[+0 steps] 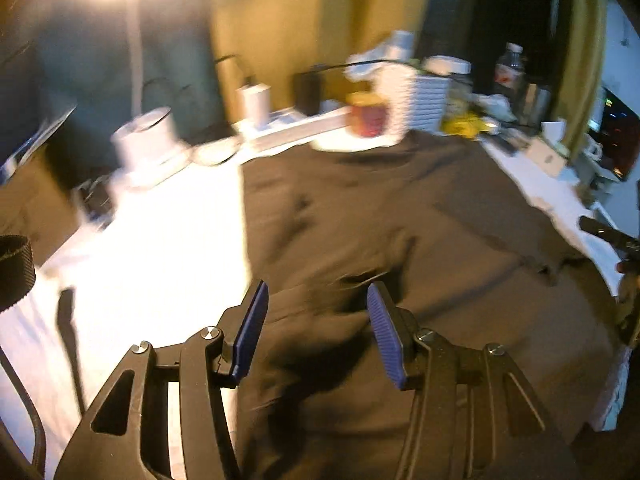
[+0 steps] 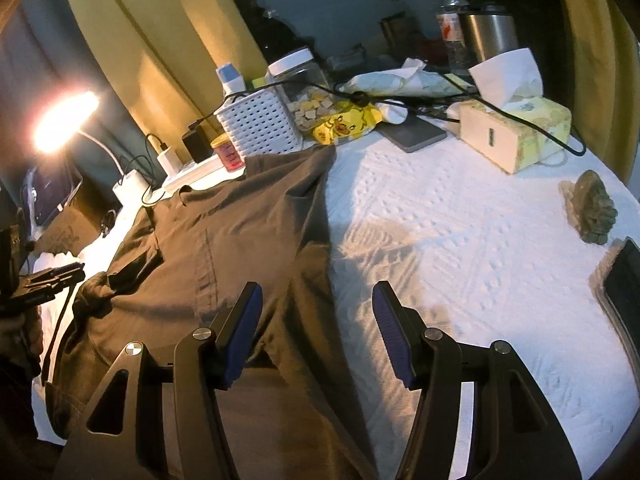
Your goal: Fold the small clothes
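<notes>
A dark brown garment [image 1: 400, 208] lies spread over a white embossed table cover [image 1: 160, 248]. My left gripper [image 1: 318, 286] hangs over the garment's near left part, its blue pads apart and nothing pinched between them; the picture is blurred. In the right wrist view the garment [image 2: 224, 232] fills the left half, with a bunched fold at its left edge. My right gripper [image 2: 318, 288] is open above the garment's right edge, where it meets the table cover [image 2: 460, 240]. The left gripper [image 2: 52, 276] shows at that view's left edge, and the right gripper [image 1: 600, 228] shows at the left wrist view's right edge.
The table's far side is crowded: a lit lamp [image 2: 64, 120], a white perforated basket [image 2: 260, 128], a cracker jar [image 2: 304, 92], a tissue box [image 2: 516, 136], a water bottle [image 2: 450, 20] and a steel pot [image 2: 488, 32]. A small brown lump [image 2: 592, 208] and a dark phone [image 2: 624, 280] lie at the right.
</notes>
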Available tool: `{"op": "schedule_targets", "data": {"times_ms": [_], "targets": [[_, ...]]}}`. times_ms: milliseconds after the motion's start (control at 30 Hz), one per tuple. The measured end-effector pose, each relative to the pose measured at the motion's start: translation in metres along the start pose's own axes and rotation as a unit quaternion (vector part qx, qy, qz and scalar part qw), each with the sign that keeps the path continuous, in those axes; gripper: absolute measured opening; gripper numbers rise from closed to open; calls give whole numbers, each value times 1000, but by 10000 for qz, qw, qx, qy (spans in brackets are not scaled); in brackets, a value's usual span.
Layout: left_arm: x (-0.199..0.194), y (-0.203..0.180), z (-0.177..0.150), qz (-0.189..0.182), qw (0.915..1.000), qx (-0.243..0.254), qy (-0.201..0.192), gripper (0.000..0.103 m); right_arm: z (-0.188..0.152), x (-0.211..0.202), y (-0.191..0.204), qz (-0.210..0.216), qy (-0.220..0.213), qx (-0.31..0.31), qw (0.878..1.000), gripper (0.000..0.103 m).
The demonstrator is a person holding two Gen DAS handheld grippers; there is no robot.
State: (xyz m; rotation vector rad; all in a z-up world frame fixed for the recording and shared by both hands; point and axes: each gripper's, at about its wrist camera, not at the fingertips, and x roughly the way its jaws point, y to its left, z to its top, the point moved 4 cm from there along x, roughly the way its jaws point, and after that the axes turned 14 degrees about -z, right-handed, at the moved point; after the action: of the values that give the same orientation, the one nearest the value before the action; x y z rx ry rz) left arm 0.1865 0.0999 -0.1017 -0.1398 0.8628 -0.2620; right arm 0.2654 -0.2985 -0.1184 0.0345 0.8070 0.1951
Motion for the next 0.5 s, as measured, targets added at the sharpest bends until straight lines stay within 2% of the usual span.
{"op": "schedule_targets", "data": {"times_ms": [100,300,333,367,400,500], "targets": [[5,24,-13,77,9996,-238,97,51,1,0,9,31,7,-78,10000,60],[19,31,-25,-266,9989,-372,121,51,2,-2,23,30,14,-184,9998,60],[19,29,-25,-313,9989,-342,89,48,2,-3,24,24,14,-191,9998,60],[18,23,-24,-430,9987,-263,66,33,3,-3,24,20,14,-195,9998,60],[18,16,-24,-548,9983,-178,94,27,2,-3,24,3,13,-202,9998,60],[21,-14,-33,-774,9965,210,237,23,2,-3,24,-17,24,-197,9998,60]]}}
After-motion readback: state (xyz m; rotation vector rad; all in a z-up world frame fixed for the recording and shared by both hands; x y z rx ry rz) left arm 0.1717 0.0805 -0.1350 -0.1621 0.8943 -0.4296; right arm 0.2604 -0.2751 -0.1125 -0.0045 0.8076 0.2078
